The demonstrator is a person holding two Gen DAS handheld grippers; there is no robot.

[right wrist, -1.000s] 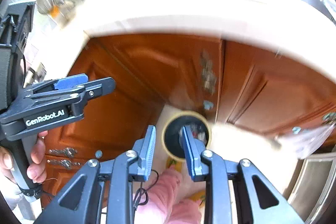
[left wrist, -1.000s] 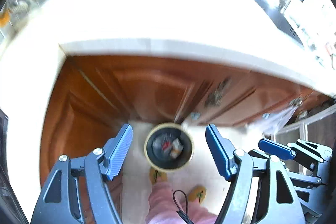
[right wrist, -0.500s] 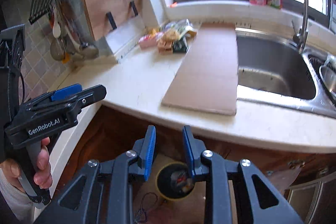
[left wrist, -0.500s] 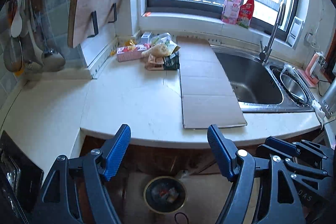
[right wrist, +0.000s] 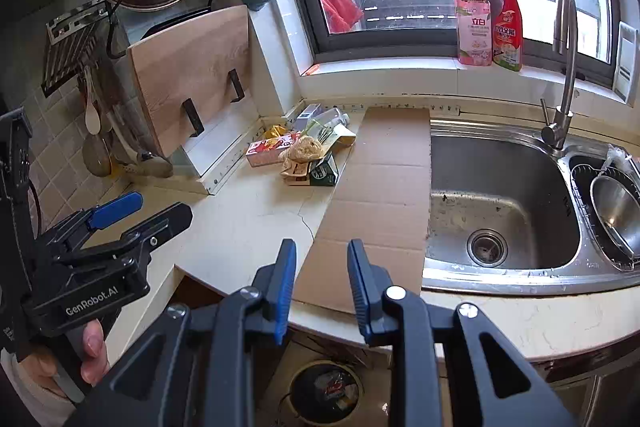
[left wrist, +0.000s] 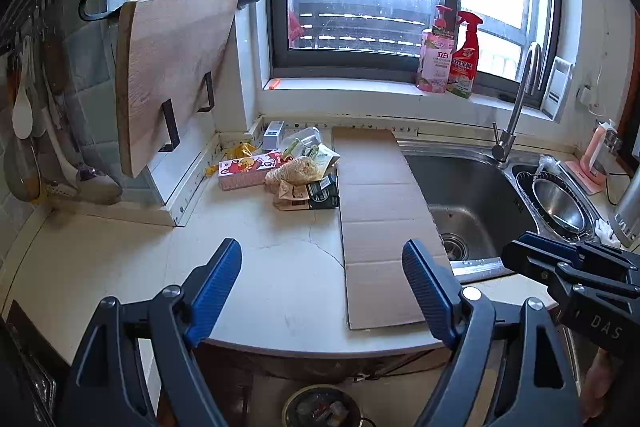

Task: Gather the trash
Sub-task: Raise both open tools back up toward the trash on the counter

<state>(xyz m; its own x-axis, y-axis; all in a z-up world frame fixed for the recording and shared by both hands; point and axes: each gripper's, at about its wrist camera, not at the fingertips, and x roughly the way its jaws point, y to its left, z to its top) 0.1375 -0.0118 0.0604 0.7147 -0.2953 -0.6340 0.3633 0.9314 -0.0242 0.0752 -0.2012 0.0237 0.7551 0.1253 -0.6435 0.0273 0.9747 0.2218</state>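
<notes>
Now | left gripper (left wrist: 322, 291) opening, empty | right gripper (right wrist: 322, 281) narrowly apart, empty | trash pile (left wrist: 296, 179) on counter (left wrist: 256, 267)

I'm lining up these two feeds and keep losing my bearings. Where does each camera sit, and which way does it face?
Left wrist: on the left gripper, jaws opening and empty, facing down-forward over the counter to the window; the right gripper shows at right.
Right wrist: on the right gripper, narrowly open, facing likewise; the left gripper and a hand show at left.
Shared: cardboard sheet, trash pile, sink, bin.
</notes>
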